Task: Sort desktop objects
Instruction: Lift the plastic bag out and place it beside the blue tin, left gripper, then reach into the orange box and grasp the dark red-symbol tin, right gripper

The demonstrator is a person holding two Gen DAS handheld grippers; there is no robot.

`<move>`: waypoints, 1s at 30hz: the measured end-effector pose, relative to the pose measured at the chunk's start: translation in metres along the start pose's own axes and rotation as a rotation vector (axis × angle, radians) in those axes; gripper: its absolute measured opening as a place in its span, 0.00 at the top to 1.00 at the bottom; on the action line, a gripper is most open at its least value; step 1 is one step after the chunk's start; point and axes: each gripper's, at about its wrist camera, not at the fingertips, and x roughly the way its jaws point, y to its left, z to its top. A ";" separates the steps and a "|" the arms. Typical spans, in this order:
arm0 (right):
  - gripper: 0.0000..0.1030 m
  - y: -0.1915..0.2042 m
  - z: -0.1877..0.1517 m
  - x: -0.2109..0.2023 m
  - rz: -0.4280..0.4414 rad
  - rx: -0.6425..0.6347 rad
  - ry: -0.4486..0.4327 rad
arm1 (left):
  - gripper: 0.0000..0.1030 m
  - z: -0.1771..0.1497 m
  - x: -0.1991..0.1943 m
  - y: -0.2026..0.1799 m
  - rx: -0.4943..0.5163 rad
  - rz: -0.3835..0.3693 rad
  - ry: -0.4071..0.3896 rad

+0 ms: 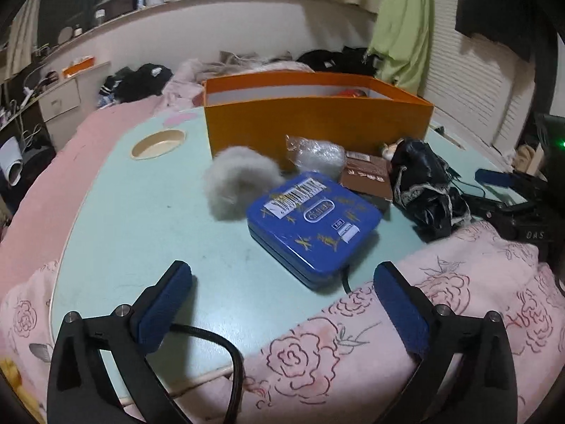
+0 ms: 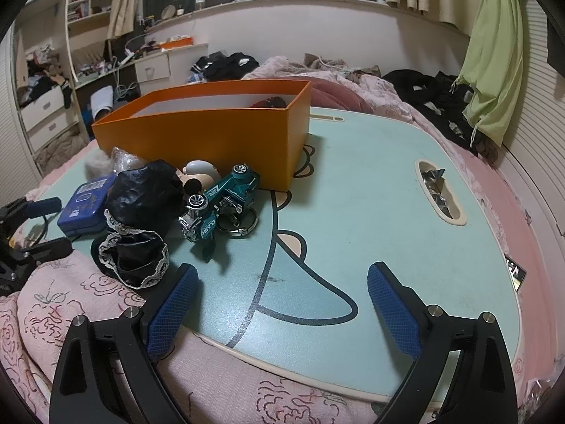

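- While both claws stand spread and empty, the left gripper (image 1: pixel 282 289) faces the blue tin (image 1: pixel 312 226), which lies flat on the lap table (image 1: pixel 141 212), just in front of the orange box (image 1: pixel 317 123).
- Judged best: straddle the tin's short sides, clear of the black cable (image 1: pixel 346 281) at its near edge.
- Beside the tin, the grey fluff ball (image 1: pixel 236 187) touches it; avoid sweeping it.
- Right gripper (image 2: pixel 282 296) hovers over bare table, well right of the tin.
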 end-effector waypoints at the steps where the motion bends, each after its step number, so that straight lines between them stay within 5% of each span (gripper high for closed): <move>1: 0.06 0.000 0.000 0.000 -0.001 0.001 0.000 | 0.00 -0.001 -0.001 0.001 0.000 -0.001 -0.002; 8: 0.06 0.000 0.001 0.002 -0.006 0.002 0.016 | 0.00 -0.004 -0.002 0.002 -0.009 -0.005 -0.036; 10: 0.14 0.000 0.007 -0.001 0.009 0.003 0.018 | 0.00 -0.004 -0.002 0.001 -0.009 -0.006 -0.035; 16: 0.16 0.019 0.087 -0.026 0.006 -0.072 -0.063 | 0.00 -0.003 -0.001 0.002 -0.010 -0.008 -0.042; 19: 0.16 0.038 0.137 -0.005 -0.035 -0.136 0.024 | 0.00 -0.003 -0.001 0.002 -0.010 -0.010 -0.044; 23: 0.16 0.066 0.179 0.068 -0.120 -0.225 0.262 | 0.00 -0.002 -0.001 0.003 -0.011 -0.013 -0.049; 30: 0.16 0.070 0.197 0.141 -0.207 -0.234 0.469 | 0.00 -0.004 -0.001 0.005 -0.017 -0.023 -0.064</move>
